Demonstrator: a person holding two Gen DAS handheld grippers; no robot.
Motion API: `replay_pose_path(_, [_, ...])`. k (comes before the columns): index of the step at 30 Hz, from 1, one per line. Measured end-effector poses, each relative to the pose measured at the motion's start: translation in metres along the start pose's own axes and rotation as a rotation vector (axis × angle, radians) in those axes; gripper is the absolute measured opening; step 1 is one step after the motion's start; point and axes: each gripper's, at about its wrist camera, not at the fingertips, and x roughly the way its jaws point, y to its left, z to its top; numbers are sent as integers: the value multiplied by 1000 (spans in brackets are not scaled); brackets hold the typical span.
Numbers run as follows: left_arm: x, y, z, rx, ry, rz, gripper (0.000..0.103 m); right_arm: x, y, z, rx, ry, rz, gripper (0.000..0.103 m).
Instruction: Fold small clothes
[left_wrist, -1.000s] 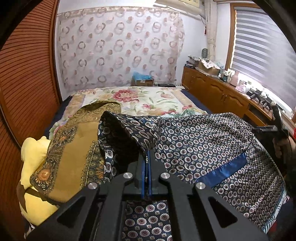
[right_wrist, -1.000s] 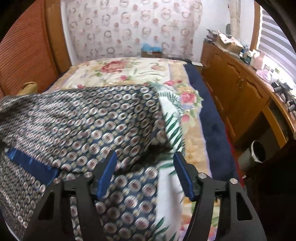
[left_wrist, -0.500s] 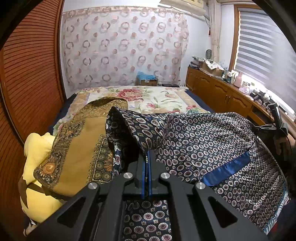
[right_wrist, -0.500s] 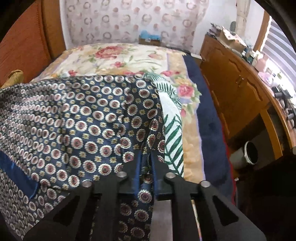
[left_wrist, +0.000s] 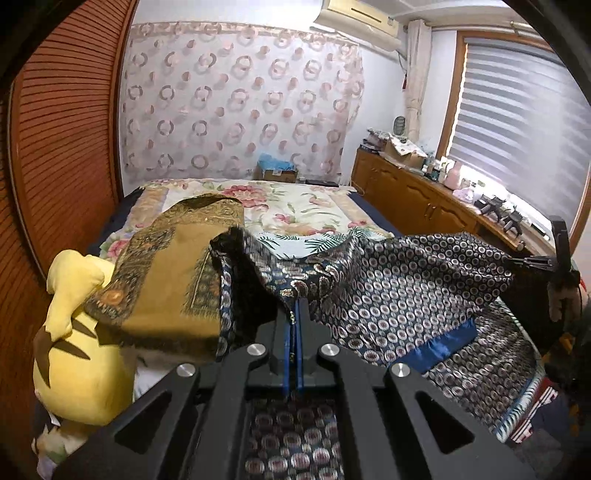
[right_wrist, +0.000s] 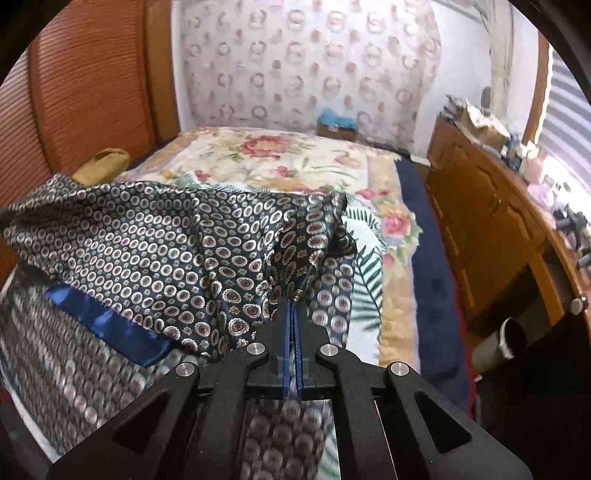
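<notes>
Navy cloth (left_wrist: 399, 295) patterned with small rings, with a blue satin band (left_wrist: 439, 341) across it, hangs lifted above the near end of the bed (left_wrist: 295, 206), stretched between the two claws; a second ago it lay lower and draped over the bedding. Its upper edge now sags in the middle, so the leaf-print sheet (left_wrist: 310, 242) behind it shows. The left claw (left_wrist: 294, 319) is pinched fully together on the cloth's left edge, as it was before. The right claw (right_wrist: 294, 308), whose jaws stood wide apart over the cloth a second ago, has just been closing and is now clamped tight on the cloth's right corner, with fabric bunched between the pads. In the left view that claw and the person's hand (left_wrist: 559, 295) show at the cloth's far right end. Beside the cloth toward the bed's left edge lies a mustard-gold patterned cloth (left_wrist: 166, 288), overlapping a yellow plush toy (left_wrist: 74, 350) at the near left corner. A wooden cabinet (left_wrist: 417, 199) runs along the bed's right side.
</notes>
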Motion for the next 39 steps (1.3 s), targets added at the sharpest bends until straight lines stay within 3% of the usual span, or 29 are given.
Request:
replay_pose_path(5, [-23, 4, -23, -28, 7, -2, 0, -36, 3, -24, 32, -41, 52, 0])
replay_pose_path(14, [-42, 29, -66, -116, 56, 57, 0, -69, 4, -78, 75, 1, 86, 0])
replay_pose_path(19, [-37, 32, -90, -136, 105, 79, 0, -87, 2, -92, 103, -3, 102, 0])
replay_pose_path(22, [-26, 36, -104, -137, 158, 95, 0, -72, 4, -100, 95, 43, 97, 0])
replay_pose_path(27, [-23, 38, -110, -132, 174, 113, 14, -58, 9, -113, 94, 79, 39, 0])
replay_pose_path(33, [-22, 38, -110, -96, 185, 153, 22, -67, 7, -110, 74, 41, -31, 15])
replay_pose_path(34, [-22, 38, -110, -95, 185, 154, 22, -69, 9, -109, 67, 32, -45, 26])
replay_pose_path(35, [-22, 38, -111, -96, 187, 153, 22, -71, 10, -108, 63, 24, -55, 45])
replay_pose_path(37, [-20, 40, -112, -100, 193, 155, 23, -73, 12, -105, 61, 5, -49, 54])
replay_pose_path(39, [-18, 42, -115, -107, 202, 166, 23, -72, 18, -101, 53, -5, -40, 54])
